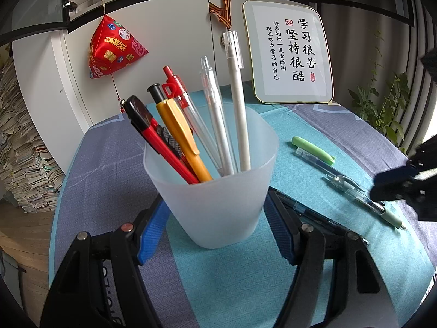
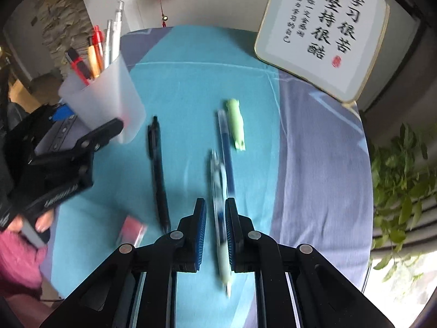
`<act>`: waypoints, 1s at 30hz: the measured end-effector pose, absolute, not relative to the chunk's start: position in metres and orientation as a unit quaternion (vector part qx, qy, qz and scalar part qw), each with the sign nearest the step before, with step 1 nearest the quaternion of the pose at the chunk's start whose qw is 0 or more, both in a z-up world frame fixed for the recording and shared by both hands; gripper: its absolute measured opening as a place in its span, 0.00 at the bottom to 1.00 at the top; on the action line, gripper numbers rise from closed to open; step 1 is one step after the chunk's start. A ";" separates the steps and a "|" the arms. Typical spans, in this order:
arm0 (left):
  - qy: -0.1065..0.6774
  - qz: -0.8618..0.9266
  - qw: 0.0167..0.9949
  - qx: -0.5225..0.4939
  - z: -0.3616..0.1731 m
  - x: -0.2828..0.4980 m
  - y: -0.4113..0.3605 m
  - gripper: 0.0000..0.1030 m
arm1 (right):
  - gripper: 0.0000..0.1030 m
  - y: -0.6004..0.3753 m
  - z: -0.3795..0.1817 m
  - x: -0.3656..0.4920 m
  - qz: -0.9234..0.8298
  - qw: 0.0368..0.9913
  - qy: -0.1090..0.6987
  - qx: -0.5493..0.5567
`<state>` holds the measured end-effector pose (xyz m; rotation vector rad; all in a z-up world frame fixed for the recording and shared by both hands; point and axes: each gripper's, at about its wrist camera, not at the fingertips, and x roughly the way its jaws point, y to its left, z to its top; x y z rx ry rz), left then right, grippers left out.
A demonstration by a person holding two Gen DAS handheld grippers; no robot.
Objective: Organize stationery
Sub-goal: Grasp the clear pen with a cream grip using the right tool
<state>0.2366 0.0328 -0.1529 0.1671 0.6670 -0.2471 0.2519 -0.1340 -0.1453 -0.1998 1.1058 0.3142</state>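
My left gripper (image 1: 215, 216) is shut on a frosted plastic cup (image 1: 213, 180) that holds several pens and a red utility knife (image 1: 161, 147). The cup also shows at the left of the right wrist view (image 2: 109, 95). My right gripper (image 2: 215, 229) has its jaws close around a clear pen with a pale green grip (image 2: 220, 207), which looks blurred; whether the pads press it is unclear. That pen lies on the table in the left wrist view (image 1: 363, 196). Beside it lie a blue-capped pen (image 2: 226, 150), a green highlighter (image 2: 236, 124) and a black pen (image 2: 158, 169).
A round table with a teal and purple cloth (image 2: 191, 68) carries everything. A framed calligraphy board (image 2: 322, 32) leans at the back right. A pink eraser-like block (image 2: 131, 232) lies near the front left. A plant (image 2: 401, 180) stands at the right edge.
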 end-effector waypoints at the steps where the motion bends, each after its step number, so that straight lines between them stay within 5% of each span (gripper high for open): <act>1: 0.326 -0.121 0.934 0.082 -0.153 0.236 0.033 0.67 | 0.11 -0.130 -0.148 0.256 0.147 0.834 0.523 -0.101; 11: 0.327 -0.121 0.934 0.082 -0.153 0.237 0.033 0.67 | 0.11 -0.103 -0.163 0.274 0.159 0.823 0.525 -0.146; 18: 0.327 -0.122 0.934 0.082 -0.153 0.238 0.034 0.67 | 0.24 -0.082 -0.166 0.294 0.186 0.797 0.540 -0.195; 30: 0.327 -0.122 0.934 0.083 -0.153 0.238 0.034 0.67 | 0.16 -0.078 -0.126 0.284 0.194 0.823 0.513 -0.145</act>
